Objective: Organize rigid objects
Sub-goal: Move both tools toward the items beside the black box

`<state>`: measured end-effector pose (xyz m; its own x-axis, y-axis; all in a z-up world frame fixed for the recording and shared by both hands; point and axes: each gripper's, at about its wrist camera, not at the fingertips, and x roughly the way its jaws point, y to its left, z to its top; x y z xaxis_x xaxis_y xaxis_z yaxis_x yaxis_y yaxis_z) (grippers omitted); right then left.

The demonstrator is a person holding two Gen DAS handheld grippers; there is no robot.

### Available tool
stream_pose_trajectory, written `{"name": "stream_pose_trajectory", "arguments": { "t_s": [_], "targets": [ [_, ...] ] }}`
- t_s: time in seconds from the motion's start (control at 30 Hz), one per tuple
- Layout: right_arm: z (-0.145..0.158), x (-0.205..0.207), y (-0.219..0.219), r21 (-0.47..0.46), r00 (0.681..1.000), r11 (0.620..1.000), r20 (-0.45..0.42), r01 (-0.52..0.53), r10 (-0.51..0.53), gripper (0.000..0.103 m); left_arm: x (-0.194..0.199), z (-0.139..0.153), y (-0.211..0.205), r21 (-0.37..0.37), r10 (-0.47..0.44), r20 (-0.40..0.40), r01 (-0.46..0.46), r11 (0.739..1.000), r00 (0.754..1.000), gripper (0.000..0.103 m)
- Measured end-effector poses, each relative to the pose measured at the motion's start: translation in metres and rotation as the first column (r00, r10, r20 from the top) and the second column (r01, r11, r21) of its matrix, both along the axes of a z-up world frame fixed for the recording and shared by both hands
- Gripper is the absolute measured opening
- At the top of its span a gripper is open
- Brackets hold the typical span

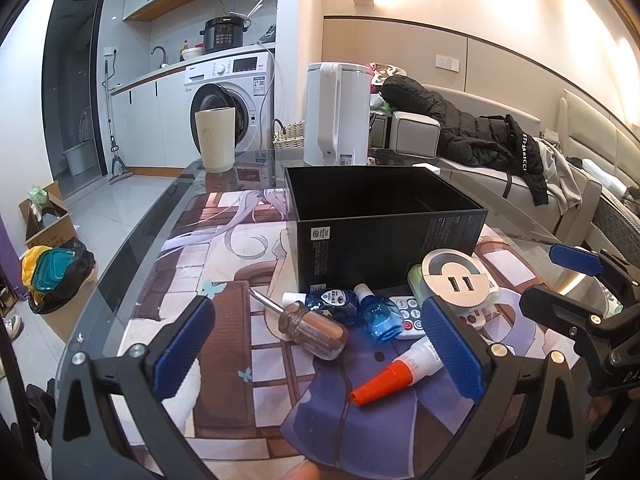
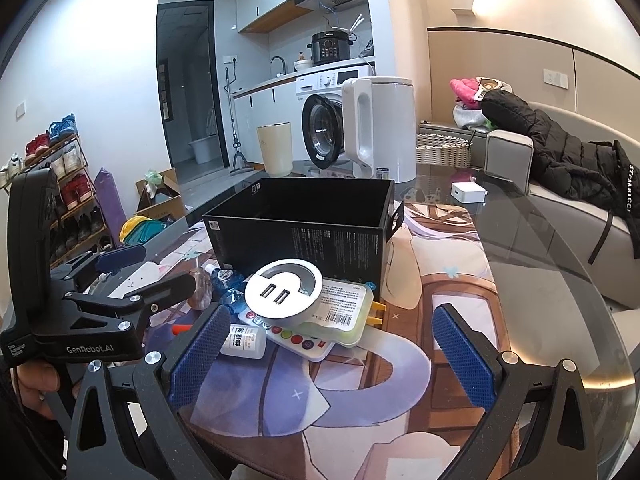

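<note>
Left wrist view: looked low over the table from the near-left of the open black box (image 1: 384,216), facing it closely.
Right wrist view: faced the black box (image 2: 304,224) from its near-right.
Shared: box, surrounding clutter.

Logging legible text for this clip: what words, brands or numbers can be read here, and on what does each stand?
"GenRobot.AI": side of the left gripper body, seen from the right wrist.
"SUPOR": the cooker on the washing machine, barely legible.
Lettering down the black jacket sleeve: partly readable, not certain.
Print on the black box, the barcoded green-edged pack, the small white bottle, the dark blue bottle: too small or blurred.
</note>
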<state>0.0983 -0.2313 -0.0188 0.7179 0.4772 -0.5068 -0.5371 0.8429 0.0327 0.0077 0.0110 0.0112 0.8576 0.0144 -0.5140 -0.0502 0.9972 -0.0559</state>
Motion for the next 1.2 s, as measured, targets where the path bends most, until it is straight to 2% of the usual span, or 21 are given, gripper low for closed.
{"name": "stream_pose_trajectory", "arguments": {
  "t_s": [0.4,0.7,1.2],
  "targets": [
    [-0.002,0.003,0.014,-0.016,1.000,1.000,-0.025,-0.003,0.003,0.103,0.007,-0.004,0.012,-0.007,-0.007,-0.015,0.007,1.000,1.000,0.103],
    [-0.003,0.008,0.016,-0.024,0.999,1.000,-0.047,0.006,-0.007,0.103,0.011,-0.008,0.010,0.015,-0.016,-0.027,0.016,1.000,0.999,0.103],
    [-0.007,0.013,0.013,0.004,1.000,1.000,-0.028,0.002,-0.002,0.103,0.010,-0.013,0.014,-0.004,-0.014,0.030,0.014,1.000,0.999,0.103]
  ]
}}
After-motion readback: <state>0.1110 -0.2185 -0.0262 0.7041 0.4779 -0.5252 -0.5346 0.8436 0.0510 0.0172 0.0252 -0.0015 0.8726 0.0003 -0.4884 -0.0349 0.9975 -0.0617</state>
